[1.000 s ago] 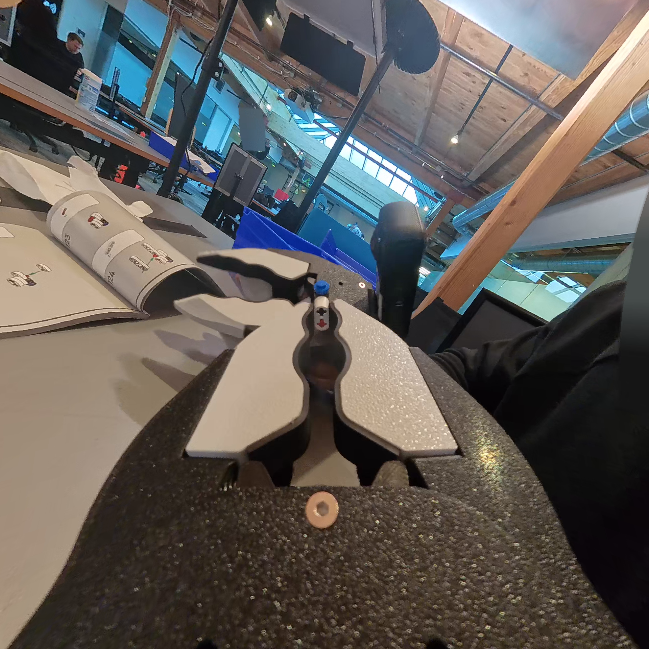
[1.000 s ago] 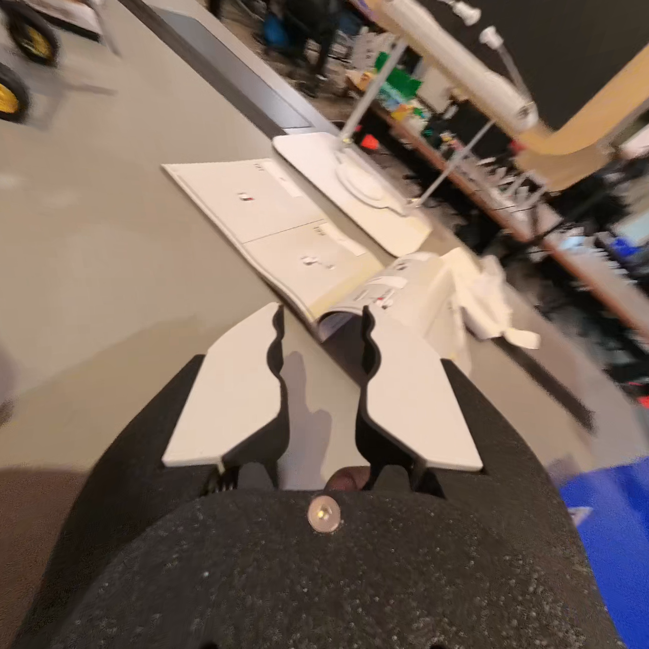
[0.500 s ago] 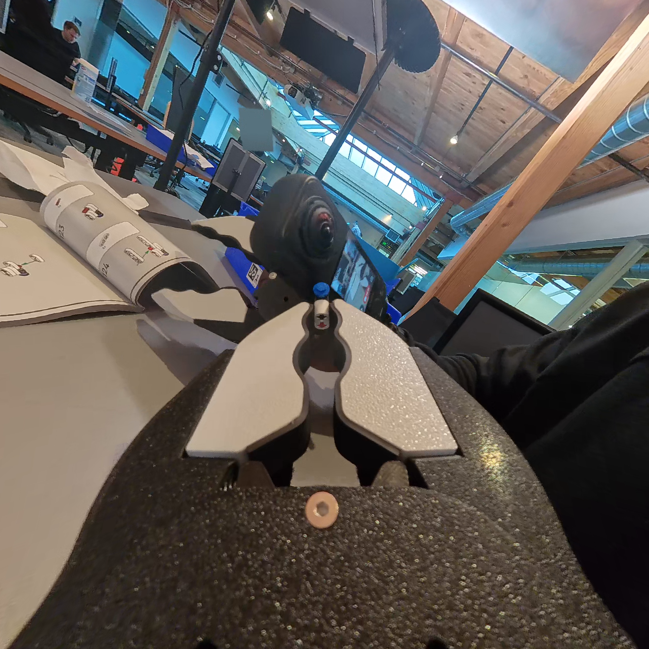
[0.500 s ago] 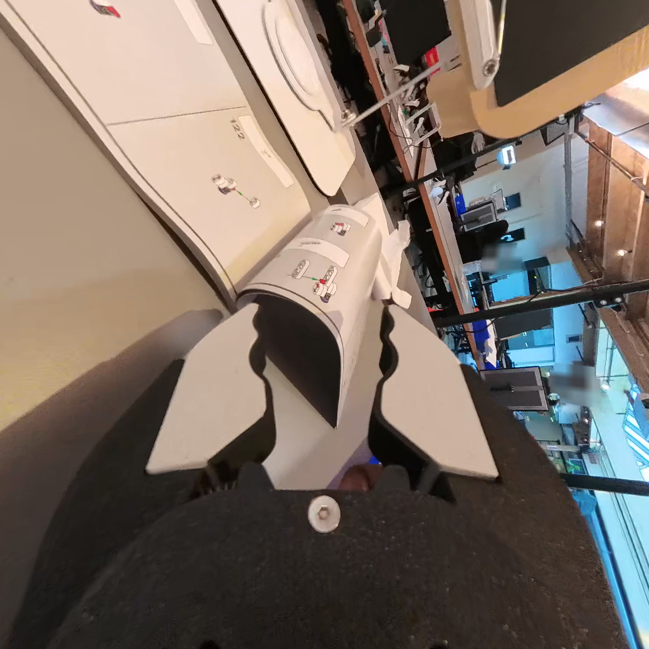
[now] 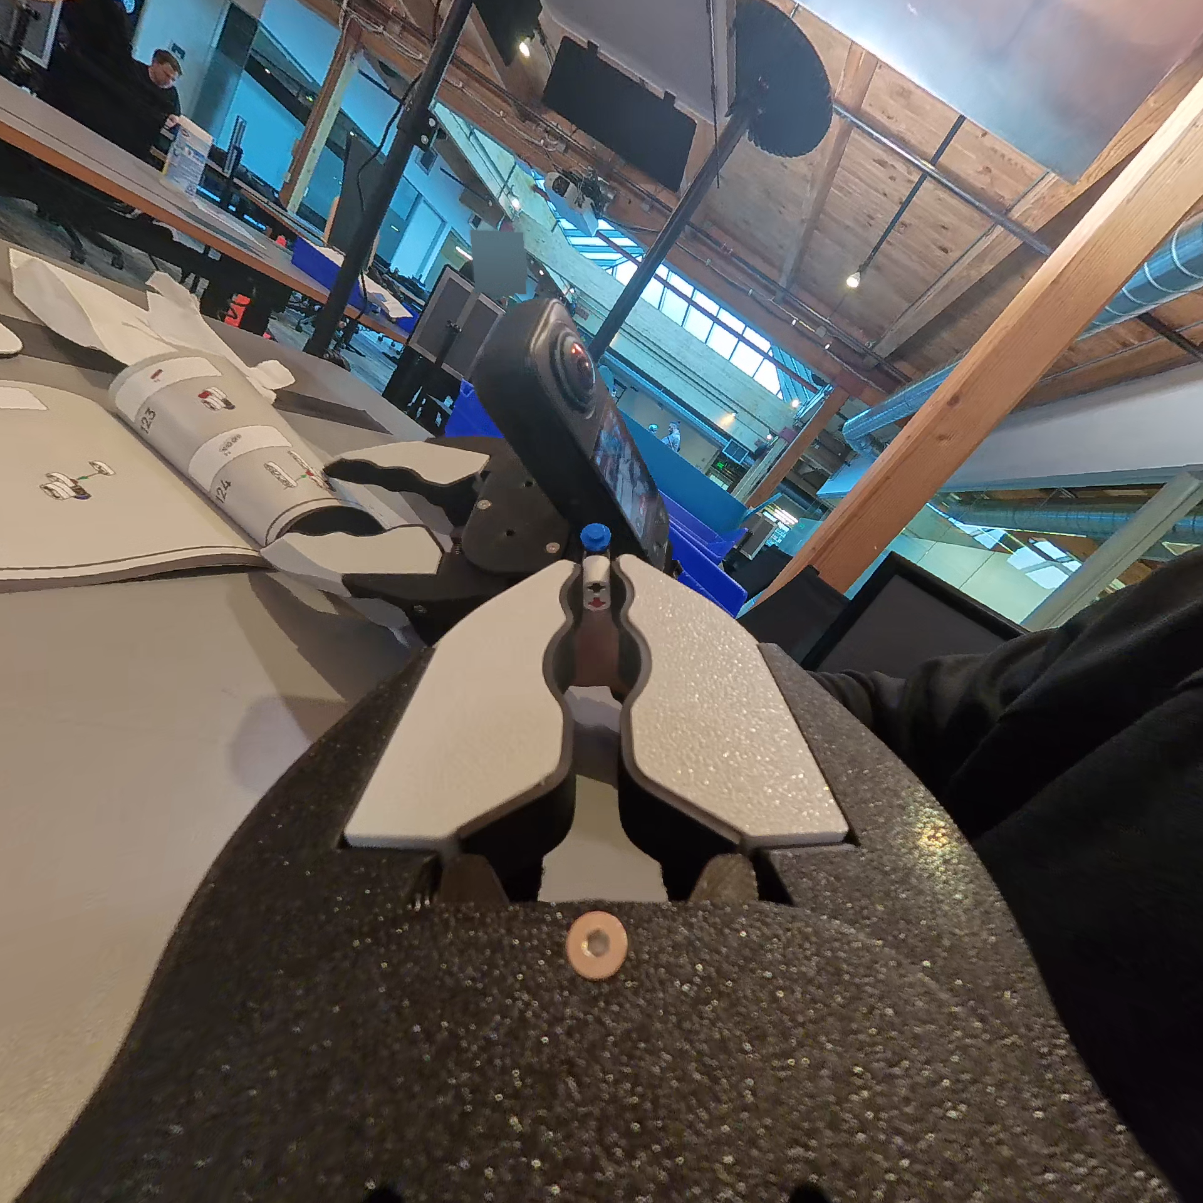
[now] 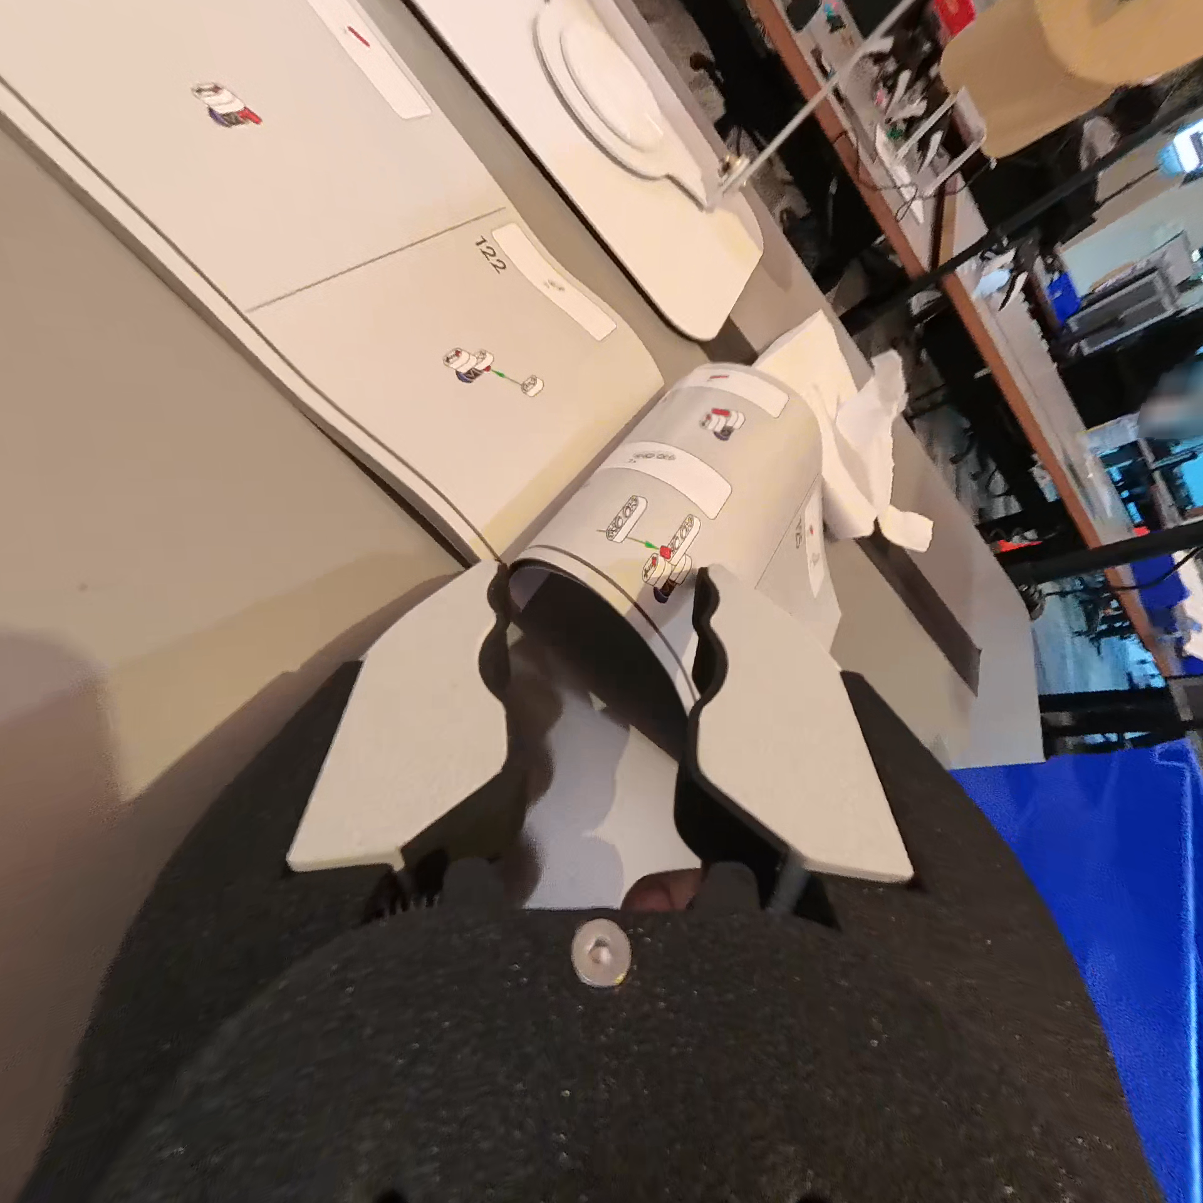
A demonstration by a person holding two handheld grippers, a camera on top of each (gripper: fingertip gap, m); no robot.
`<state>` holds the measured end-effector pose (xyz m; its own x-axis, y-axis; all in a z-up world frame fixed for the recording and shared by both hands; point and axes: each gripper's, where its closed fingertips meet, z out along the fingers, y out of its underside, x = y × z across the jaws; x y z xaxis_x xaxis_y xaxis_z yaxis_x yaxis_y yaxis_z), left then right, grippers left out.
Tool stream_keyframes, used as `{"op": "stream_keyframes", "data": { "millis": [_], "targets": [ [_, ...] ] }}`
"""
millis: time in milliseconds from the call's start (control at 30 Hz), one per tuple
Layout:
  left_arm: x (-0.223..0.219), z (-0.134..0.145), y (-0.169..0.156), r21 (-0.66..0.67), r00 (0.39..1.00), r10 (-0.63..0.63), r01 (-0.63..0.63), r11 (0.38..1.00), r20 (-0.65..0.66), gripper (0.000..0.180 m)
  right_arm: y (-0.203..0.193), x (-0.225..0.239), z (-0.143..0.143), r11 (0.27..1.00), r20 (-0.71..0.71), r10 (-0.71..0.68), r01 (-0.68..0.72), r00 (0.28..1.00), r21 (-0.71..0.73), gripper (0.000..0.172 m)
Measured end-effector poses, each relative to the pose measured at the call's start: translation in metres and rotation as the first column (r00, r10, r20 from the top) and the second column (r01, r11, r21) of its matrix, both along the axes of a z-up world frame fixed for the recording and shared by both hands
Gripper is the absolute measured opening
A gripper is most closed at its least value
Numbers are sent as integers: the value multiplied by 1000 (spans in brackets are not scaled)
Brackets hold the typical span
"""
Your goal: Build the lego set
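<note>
A grey table [image 6: 163, 456] carries an open instruction booklet [image 6: 364, 260], lying flat except for its right-hand pages, which curl up into a roll. Just beyond the booklet rests the flat white base of a lamp [image 6: 625, 163]. Beside the curled pages lies crumpled white paper [image 6: 866, 449]. A blue bin [image 6: 1074, 911] sits at the table's edge, to the booklet's right.

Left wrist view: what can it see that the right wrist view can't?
Only the left wrist view shows the left gripper pinching a small white piece with a blue knob, the right gripper's camera, and the wooden ceiling.

Only the right wrist view shows the white lamp base.

Both show the open booklet with its curled page, and the right gripper, open, straddling that curl.
</note>
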<state>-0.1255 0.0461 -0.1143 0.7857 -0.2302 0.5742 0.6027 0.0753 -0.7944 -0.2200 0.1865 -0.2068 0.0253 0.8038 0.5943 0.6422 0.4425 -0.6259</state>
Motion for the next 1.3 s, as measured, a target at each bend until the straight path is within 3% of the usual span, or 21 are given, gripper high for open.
{"op": "stream_keyframes", "data": {
  "millis": [267, 1300],
  "targets": [
    [0, -1, 1, -4, 1000, -10, 10, 1000, 7, 8, 3, 7, -3, 994, 1, -45, 45, 999, -103, 53],
    [1, -1, -1, -13, 1000, -16, 16, 1000, 3, 8, 2, 8, -1, 995, -38, -40, 36, 998, -94, 52]
  ]
}}
